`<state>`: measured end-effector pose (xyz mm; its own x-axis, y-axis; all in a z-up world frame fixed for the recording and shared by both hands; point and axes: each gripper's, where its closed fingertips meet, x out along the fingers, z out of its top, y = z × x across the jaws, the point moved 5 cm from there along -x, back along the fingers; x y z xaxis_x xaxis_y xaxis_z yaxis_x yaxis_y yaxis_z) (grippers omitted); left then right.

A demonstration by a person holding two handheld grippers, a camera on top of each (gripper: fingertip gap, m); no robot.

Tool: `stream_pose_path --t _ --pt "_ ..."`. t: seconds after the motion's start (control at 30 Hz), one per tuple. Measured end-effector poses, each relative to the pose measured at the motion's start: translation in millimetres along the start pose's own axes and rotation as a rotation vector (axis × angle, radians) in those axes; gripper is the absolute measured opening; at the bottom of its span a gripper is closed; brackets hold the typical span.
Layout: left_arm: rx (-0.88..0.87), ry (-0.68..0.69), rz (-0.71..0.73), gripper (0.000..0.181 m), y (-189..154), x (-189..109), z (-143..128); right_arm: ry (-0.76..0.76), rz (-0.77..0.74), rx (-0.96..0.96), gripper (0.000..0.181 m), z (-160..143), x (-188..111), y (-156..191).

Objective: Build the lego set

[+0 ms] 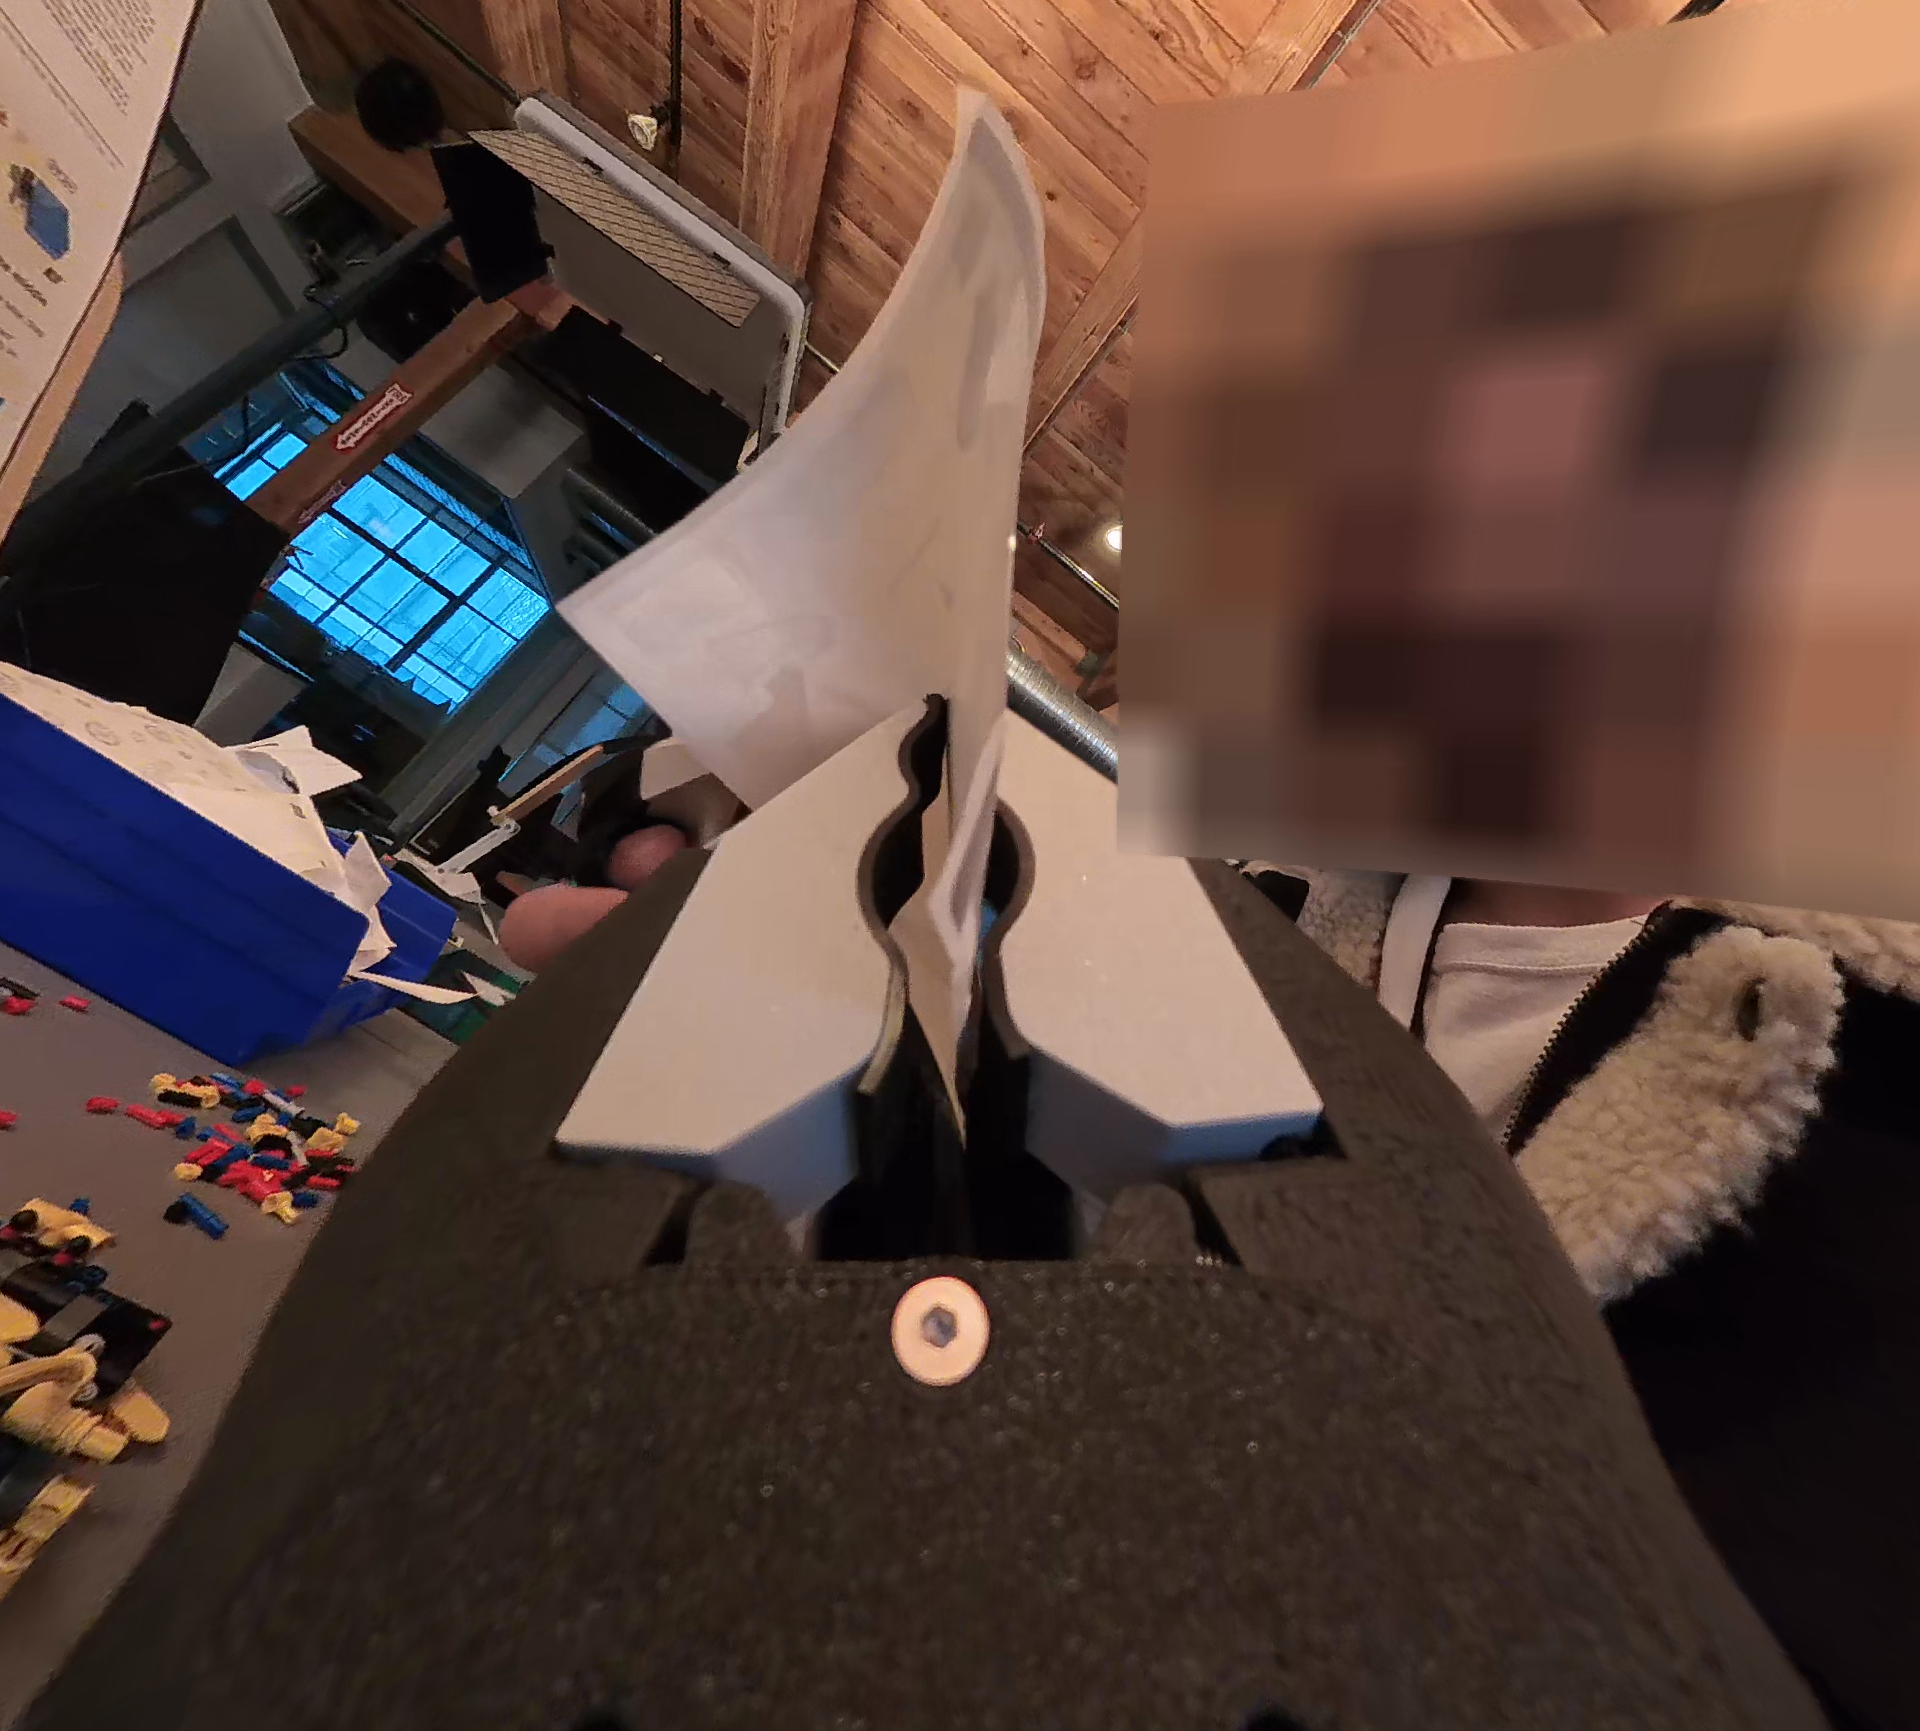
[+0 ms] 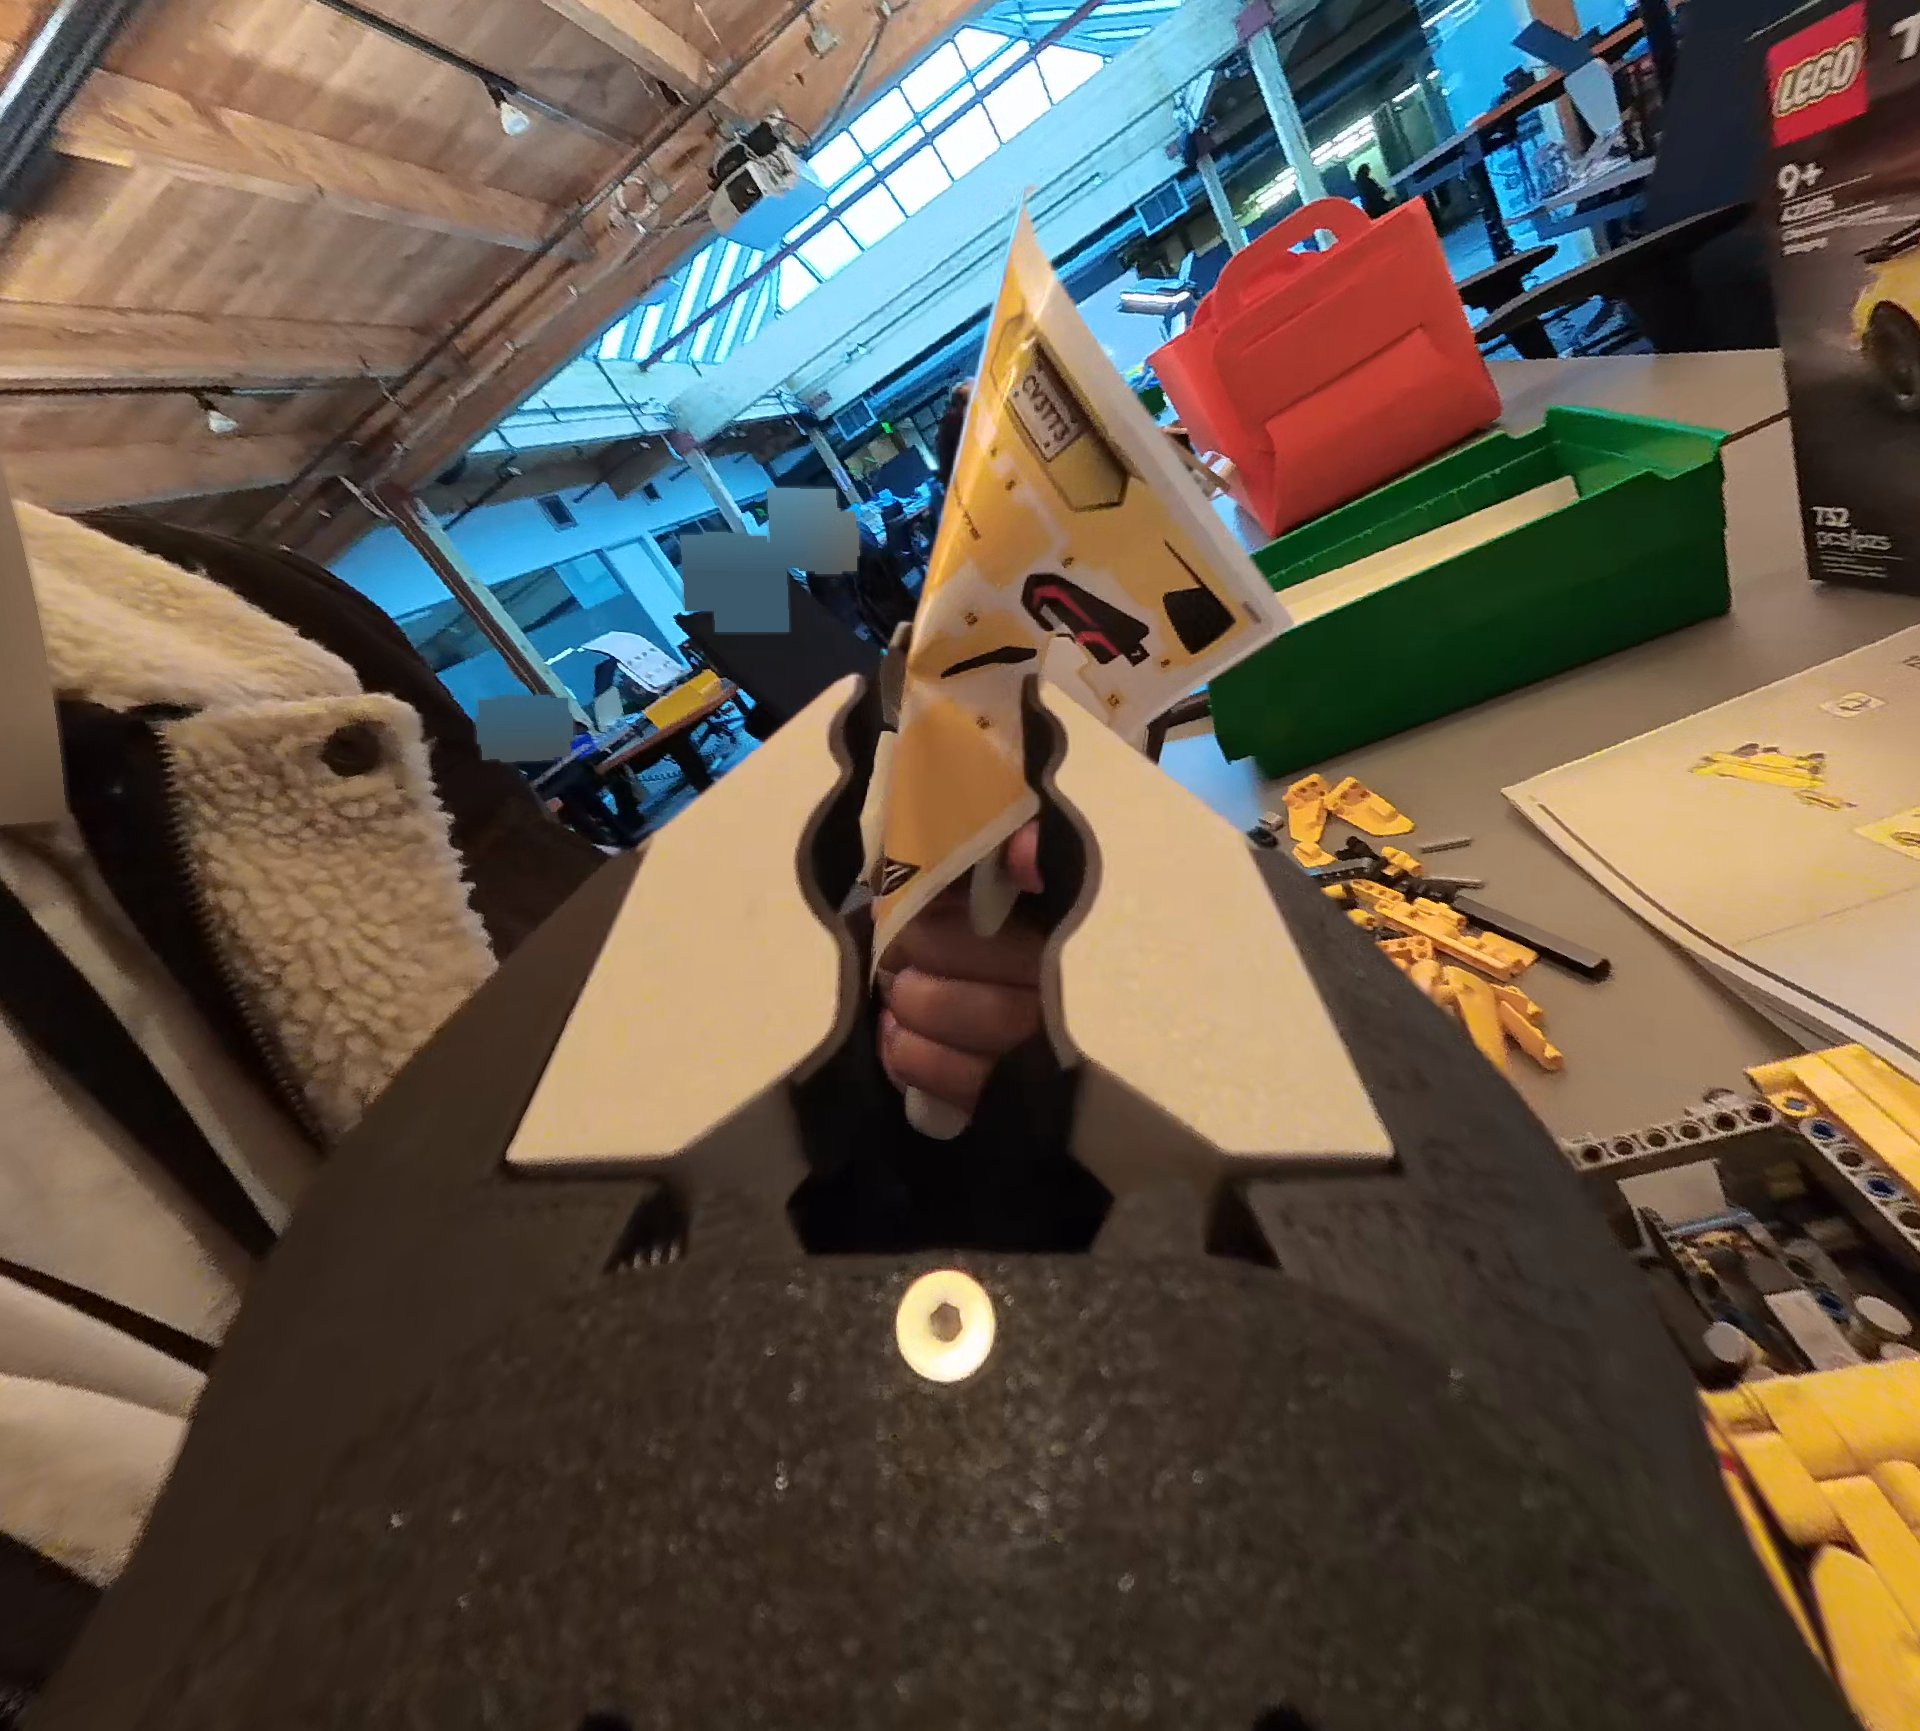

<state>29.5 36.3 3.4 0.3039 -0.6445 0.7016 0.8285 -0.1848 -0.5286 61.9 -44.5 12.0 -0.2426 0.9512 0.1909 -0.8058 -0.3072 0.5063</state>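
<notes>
Black foam-textured left claw [image 1: 940, 850] with grey fingers is pinched tight on a white-backed flexible sticker sheet [image 1: 862, 528], held up in the air toward the wooden ceiling. Right claw [image 2: 951, 808] has its fingers partly closed around the same sheet's printed yellow-and-black face [image 2: 1049, 538]; firm contact can't be confirmed, looks like a light grip on the lower corner. Both claws are well above the grey worktop [image 2: 1475, 777]. Progress looks like mid-build: partly assembled yellow-and-grey lego car body [image 2: 1787, 1266] sits at lower right, loose yellow lego pieces [image 2: 1423, 933] and a scatter of red, blue and yellow small lego parts [image 1: 255, 1151] remain unused, white instruction booklet [image 2: 1725, 840] lies open. Stickers likely next. Dark lego set box [image 2: 1844, 279] carries a brand logo and print; the sheet has small lettering too. Green plastic bin [image 2: 1486, 580], red folded carton [image 2: 1340, 362], blue plastic bin [image 1: 177, 912] nearby.
</notes>
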Motion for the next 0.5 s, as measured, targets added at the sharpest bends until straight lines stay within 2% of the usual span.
stream_pose_path --t 0.17,0.23,0.27,0.3,0.37,0.5 --pt "-0.037 -0.043 -0.032 0.0 -2.3 -2.8 4.8 -0.028 -0.156 0.033 0.04 3.9 -21.9 -25.5" --pt "-0.036 -0.032 -0.016 0.0 0.3 -2.6 3.4 -0.044 0.017 0.196 0.041 -0.1 -18.6 -17.8" --pt "-0.033 -0.028 -0.001 0.0 2.3 -2.4 3.0 -0.061 0.103 0.272 0.039 0.2 -16.3 -13.5" --pt "-0.025 -0.024 0.022 0.0 4.7 -2.5 2.7 -0.083 0.149 0.315 0.027 1.2 -16.0 -12.7" --pt "0.008 -0.018 0.095 0.0 10.7 -4.3 2.5 -0.13 0.144 0.346 0.0 2.0 -19.3 -19.2" --pt "0.142 -0.001 0.275 0.006 20.9 -12.1 3.6 -0.151 0.015 0.346 0.0 -0.6 -25.8 -34.7"
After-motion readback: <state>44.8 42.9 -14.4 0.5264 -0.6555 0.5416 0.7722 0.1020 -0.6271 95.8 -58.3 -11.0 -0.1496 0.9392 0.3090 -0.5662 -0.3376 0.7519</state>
